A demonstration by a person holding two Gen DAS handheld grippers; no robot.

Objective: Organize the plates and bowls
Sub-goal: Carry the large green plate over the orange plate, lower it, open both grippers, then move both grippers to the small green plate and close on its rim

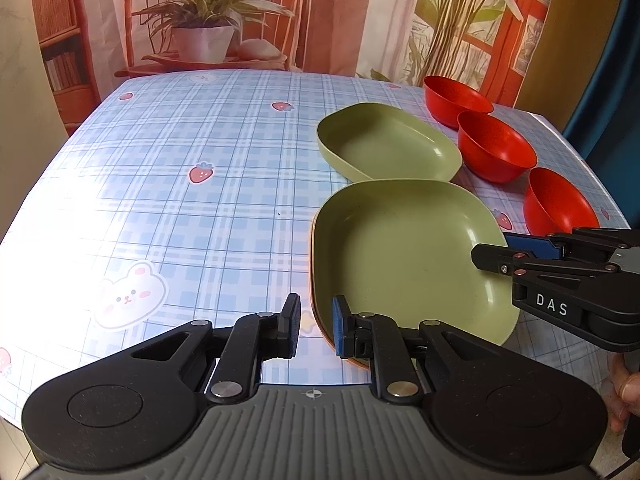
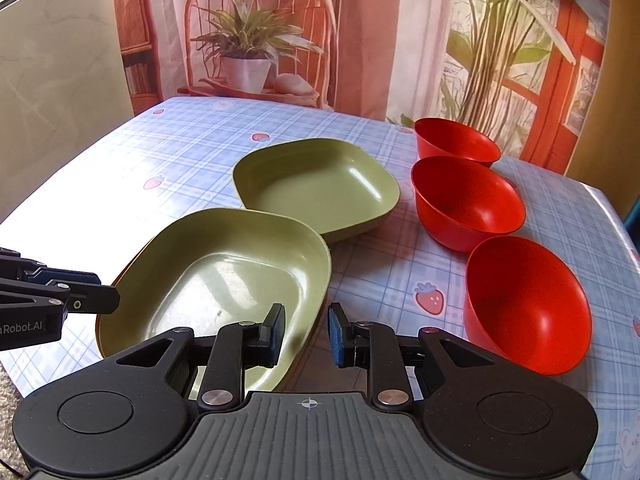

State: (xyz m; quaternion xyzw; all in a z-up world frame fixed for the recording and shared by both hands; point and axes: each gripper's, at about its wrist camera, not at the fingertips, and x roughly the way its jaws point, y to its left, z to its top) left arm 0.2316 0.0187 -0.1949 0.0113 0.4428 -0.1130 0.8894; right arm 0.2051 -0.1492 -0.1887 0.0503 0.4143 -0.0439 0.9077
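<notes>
Checked tablecloth (image 1: 200, 140) carries two green plates (image 1: 400, 252) and three red bowls (image 2: 468, 200); my left gripper (image 1: 316, 326) and right gripper (image 2: 307, 330) stand narrowly parted, holding nothing.

Blue plaid tablecloth (image 1: 200, 140) with strawberries; plant-printed backdrop (image 2: 260, 40) behind.

Orange plate (image 1: 313, 304) beneath the near green plate (image 1: 400, 252) — only a thin rim shows beside the left tool (image 1: 316, 326). Nearest red bowl (image 1: 556, 204) partly hidden behind the right tool (image 1: 490, 254) — worktop (image 1: 180, 208) corners cut off.

Plates (image 1: 400, 248) left; bowls (image 1: 494, 148) right, on table (image 1: 180, 200)
</notes>
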